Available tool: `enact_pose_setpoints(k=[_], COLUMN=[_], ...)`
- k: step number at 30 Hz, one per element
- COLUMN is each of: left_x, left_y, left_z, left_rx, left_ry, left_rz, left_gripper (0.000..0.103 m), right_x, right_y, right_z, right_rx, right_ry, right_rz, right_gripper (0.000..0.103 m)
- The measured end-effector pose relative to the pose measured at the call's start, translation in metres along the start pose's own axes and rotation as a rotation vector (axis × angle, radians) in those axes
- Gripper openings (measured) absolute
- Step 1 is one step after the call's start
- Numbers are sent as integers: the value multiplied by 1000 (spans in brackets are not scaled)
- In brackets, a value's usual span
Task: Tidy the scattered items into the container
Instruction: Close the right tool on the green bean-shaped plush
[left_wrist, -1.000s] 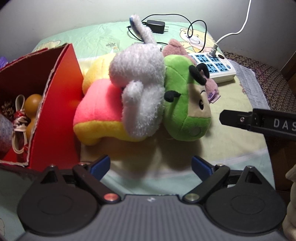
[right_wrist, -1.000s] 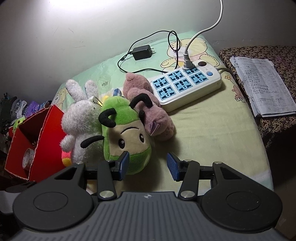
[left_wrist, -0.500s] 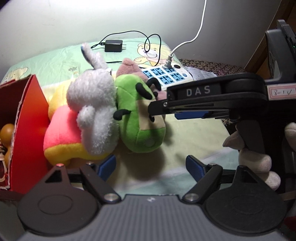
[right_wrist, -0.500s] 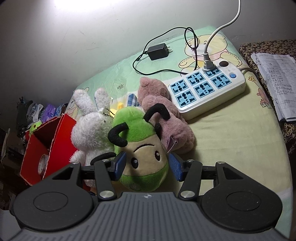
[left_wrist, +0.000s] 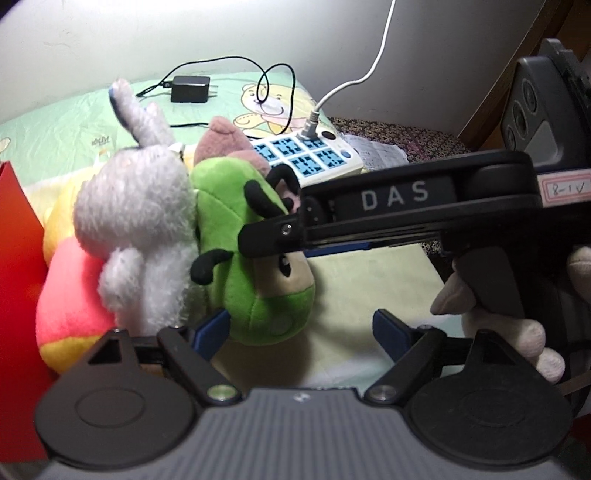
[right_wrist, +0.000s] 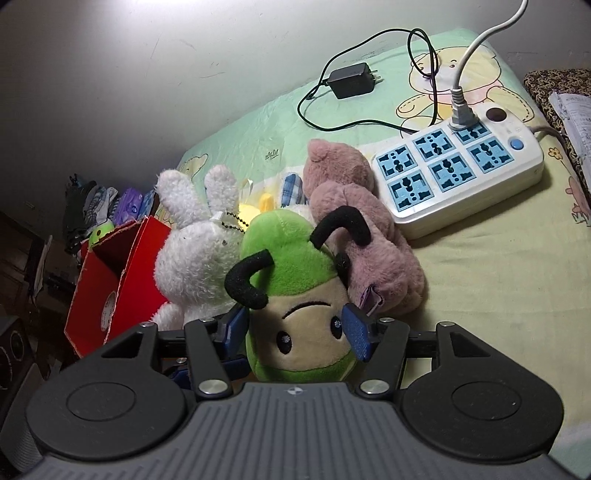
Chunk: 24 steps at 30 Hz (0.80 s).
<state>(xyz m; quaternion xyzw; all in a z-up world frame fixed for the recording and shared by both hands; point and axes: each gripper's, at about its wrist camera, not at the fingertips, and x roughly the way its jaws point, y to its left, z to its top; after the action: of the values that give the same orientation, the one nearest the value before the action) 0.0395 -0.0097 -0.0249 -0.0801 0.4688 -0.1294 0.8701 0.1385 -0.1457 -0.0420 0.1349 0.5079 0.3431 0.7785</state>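
Observation:
A green plush toy with black antennae (right_wrist: 295, 295) lies on the bed between a white rabbit plush (right_wrist: 195, 258) and a pink plush (right_wrist: 362, 240). My right gripper (right_wrist: 295, 332) is open, its blue pads on either side of the green plush's face. In the left wrist view the green plush (left_wrist: 255, 266) sits beside the rabbit (left_wrist: 136, 221) and a pink-and-yellow plush (left_wrist: 66, 295). My left gripper (left_wrist: 303, 328) is open and empty in front of them. The right gripper's body (left_wrist: 406, 218) crosses that view. The red box (right_wrist: 110, 284) stands at the left.
A white power strip (right_wrist: 458, 170) with a plugged cable lies behind the toys, with a black charger (right_wrist: 351, 79) and its cord further back. Papers (right_wrist: 572, 122) lie on a patterned surface at the right. Clothes are piled behind the box.
My right gripper has moved forward and down until its pads flank the green plush. My left gripper has swung right, so the red box slid to the view's left edge.

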Motion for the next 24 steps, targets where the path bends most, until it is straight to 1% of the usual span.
enact_pose_setpoints(k=[2, 5, 8, 11, 13, 17, 19, 22, 24], left_x=[4, 10, 14, 19, 20, 22, 21, 15, 11], left_y=[2, 7, 11, 11, 10, 3, -2, -3, -2], left_z=[2, 6, 9, 11, 12, 10, 8, 6, 2], left_rx=[12, 1, -13, -3, 2, 40, 64, 55, 40], left_ry=[-1, 9, 14, 20, 20, 25, 25, 23, 27], left_rz=[5, 6, 12, 39, 47, 75, 89, 71, 49], left_gripper=[89, 89, 89, 89, 90, 89, 85, 80, 79], right_x=[3, 8, 14, 20, 20, 12, 7, -2, -7], right_y=[2, 2, -4, -12, -16, -14, -10, -6, -5], right_z=[3, 7, 10, 10, 8, 4, 1, -5, -10], right_rx=[-36, -47, -13, 40, 76, 81, 66, 50, 53], right_ry=[18, 21, 28, 39, 45, 34, 23, 7, 13], right_rz=[13, -11, 12, 41, 57, 59, 48, 30, 25], right_gripper=[62, 63, 68, 70, 68, 63, 62, 61, 61])
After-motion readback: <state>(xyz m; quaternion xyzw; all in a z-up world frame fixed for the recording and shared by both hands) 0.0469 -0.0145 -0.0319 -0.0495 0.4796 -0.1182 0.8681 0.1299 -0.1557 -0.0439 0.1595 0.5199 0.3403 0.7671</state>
